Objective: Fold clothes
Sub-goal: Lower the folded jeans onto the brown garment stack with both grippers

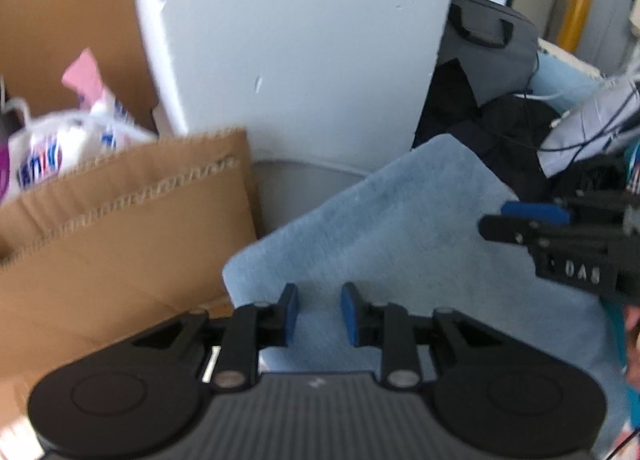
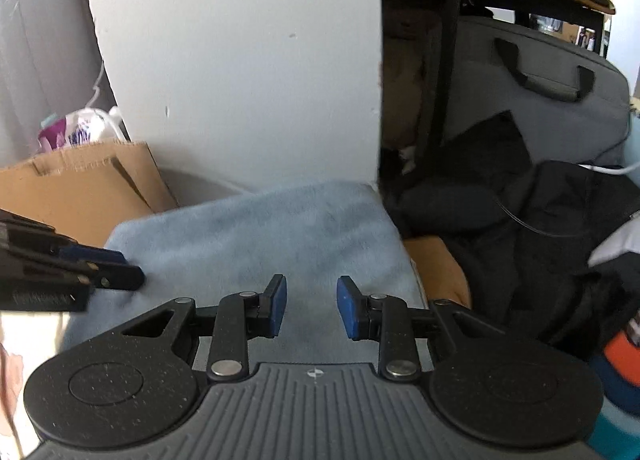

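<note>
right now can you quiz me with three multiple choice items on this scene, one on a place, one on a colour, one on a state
1. Where is the cardboard box relative to the folded cloth in the left wrist view?
A. to its left
B. on top of it
C. to its right

2. What colour is the cloth?
A. red
B. light blue
C. yellow

3. How do the left claw and the right claw stand?
A. both clamped on the cloth
B. both open above the cloth, holding nothing
C. each holding a dark bag

Answers:
1 A, the brown box sits left of the cloth.
2 B, the cloth's fuzzy surface is pale blue in both views.
3 B, a clear gap shows between each pair of blue pads, with the cloth beneath.
</note>
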### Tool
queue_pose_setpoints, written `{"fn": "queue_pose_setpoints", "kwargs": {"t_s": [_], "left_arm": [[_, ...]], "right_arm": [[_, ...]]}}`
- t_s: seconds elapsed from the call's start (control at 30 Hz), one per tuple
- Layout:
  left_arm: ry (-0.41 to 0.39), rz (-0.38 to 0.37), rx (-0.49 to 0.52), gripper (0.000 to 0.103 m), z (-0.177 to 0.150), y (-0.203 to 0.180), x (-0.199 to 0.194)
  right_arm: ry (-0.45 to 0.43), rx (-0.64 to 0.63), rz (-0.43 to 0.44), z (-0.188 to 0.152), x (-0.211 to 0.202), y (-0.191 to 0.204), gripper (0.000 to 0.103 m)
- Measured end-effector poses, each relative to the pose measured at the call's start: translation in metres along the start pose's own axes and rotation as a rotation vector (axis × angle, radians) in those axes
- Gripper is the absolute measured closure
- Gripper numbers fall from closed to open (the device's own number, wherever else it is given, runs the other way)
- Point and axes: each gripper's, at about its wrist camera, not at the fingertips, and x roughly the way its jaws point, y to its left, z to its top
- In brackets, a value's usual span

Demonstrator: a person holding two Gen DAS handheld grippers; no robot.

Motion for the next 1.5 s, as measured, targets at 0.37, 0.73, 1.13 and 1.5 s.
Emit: {"fn": "queue_pose_setpoints", "kwargs": {"t_s": [0.37,0.73,1.13,1.5], "left_arm": [[-0.065,-0.006,-0.060,0.078,-0.009,0.008,0.006],[-0.068,-0.075,-0.149,0.077,-0.025,0.005,-0.023],[-0.023,-0.143,-0.095,0.073,-0.044,-0.013,-0.048],[0.000,-0.106,-0.012,0.075,-0.062,-0.033,-0.047]], "right_arm": [[0.031,-0.006,-0.008,0.026,0.041,-0.003,0.069],[0.092,0.112,-0.064,0.042,0.047,-0.008,0.067],[0.098,-0.002,0.071,-0.027,-0.032,-0.019,0.067],[0.068,0.037,0.098,-0.089,-0.067,-0.050,0.067]]}}
